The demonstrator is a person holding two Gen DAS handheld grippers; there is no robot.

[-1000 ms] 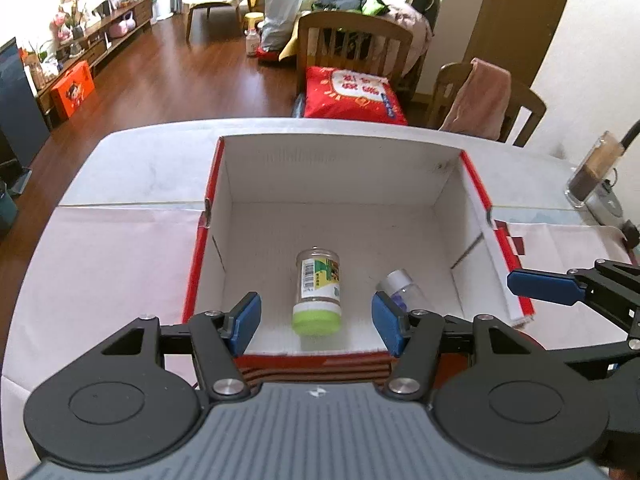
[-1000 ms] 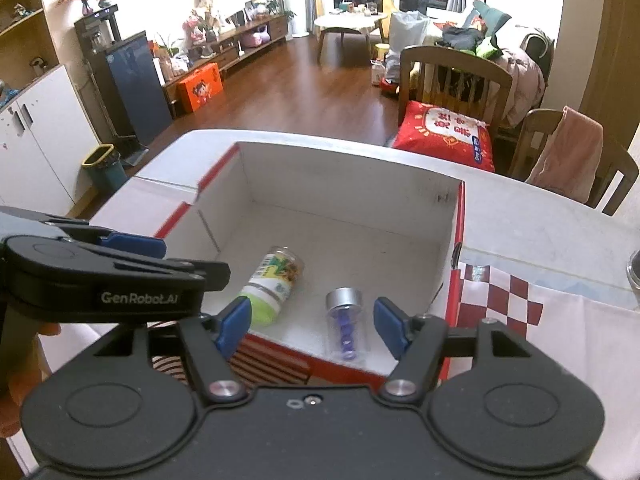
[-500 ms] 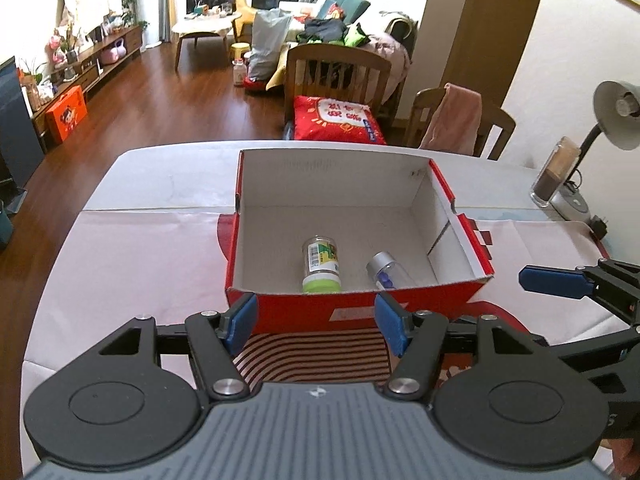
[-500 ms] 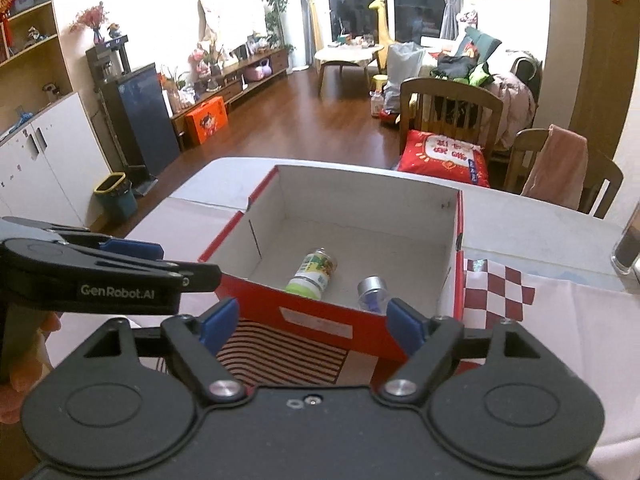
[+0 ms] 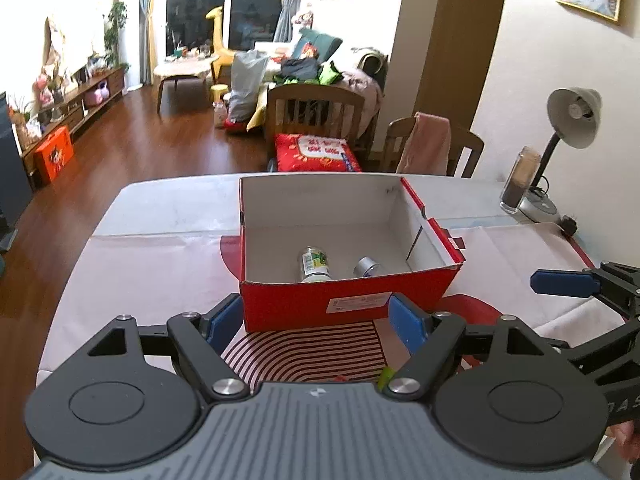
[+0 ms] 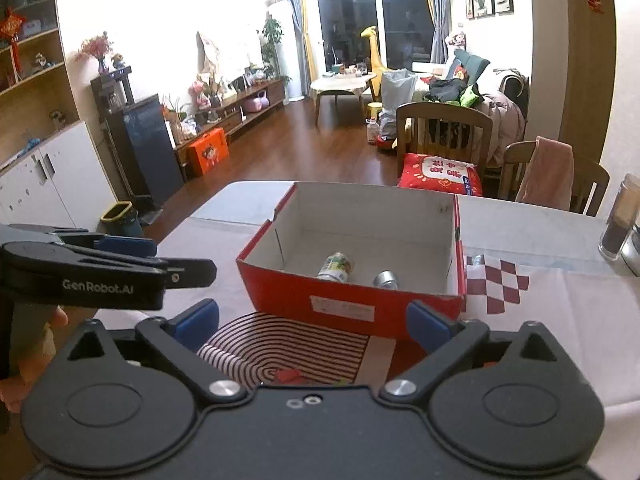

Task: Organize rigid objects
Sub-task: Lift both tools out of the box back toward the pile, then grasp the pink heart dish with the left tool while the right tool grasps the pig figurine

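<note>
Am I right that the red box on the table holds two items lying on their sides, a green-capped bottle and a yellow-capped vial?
Not quite: the vial has a silver cap, as the right wrist view shows. The rest holds: it lies beside the green-capped bottle in the red box.

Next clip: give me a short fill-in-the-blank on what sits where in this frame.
1. The green-capped bottle and the silver-capped vial both lie inside the red ____.
2. A cushion rests on a wooden ____.
3. Between the fingers of the left gripper and the right gripper, ____ is held.
4. The desk lamp stands on the ____.

Missing words: box; chair; nothing; table
</note>
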